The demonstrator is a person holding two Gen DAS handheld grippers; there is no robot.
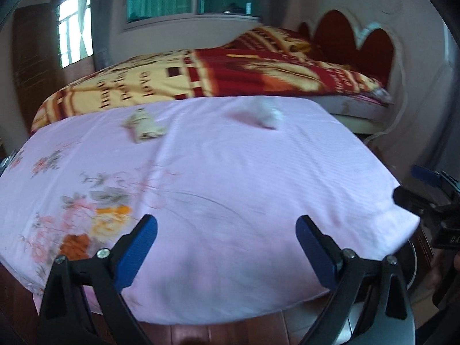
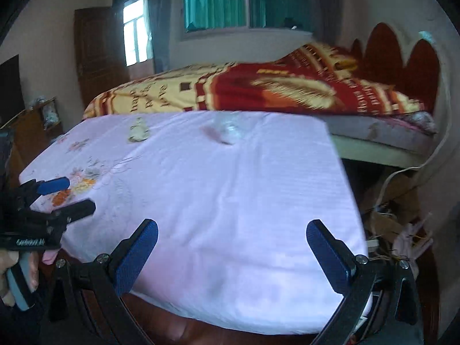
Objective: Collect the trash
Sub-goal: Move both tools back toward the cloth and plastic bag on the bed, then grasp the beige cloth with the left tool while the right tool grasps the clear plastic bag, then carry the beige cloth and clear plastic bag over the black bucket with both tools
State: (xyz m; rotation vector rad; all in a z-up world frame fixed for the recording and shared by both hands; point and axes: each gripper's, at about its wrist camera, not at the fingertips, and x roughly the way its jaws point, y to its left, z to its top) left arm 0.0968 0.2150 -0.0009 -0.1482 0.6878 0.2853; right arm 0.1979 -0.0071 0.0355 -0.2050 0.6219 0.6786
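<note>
Here, both tongs hover over the near edge of a desk draped in a pink flowered cloth (image 1: 218,172). The left tongs (image 1: 227,247) stand with blue pads wide apart, nothing between them. The right tongs (image 2: 231,251) are likewise spread and empty. Far across the cloth, near its back edge, lie two pieces of trash: a crumpled beige wrapper (image 1: 143,126) toward the back-left, and a blurred whitish wad (image 1: 268,115) further right, well apart from it. Beyond the desk stands a bed with a red and yellow blanket (image 1: 218,72).
</note>
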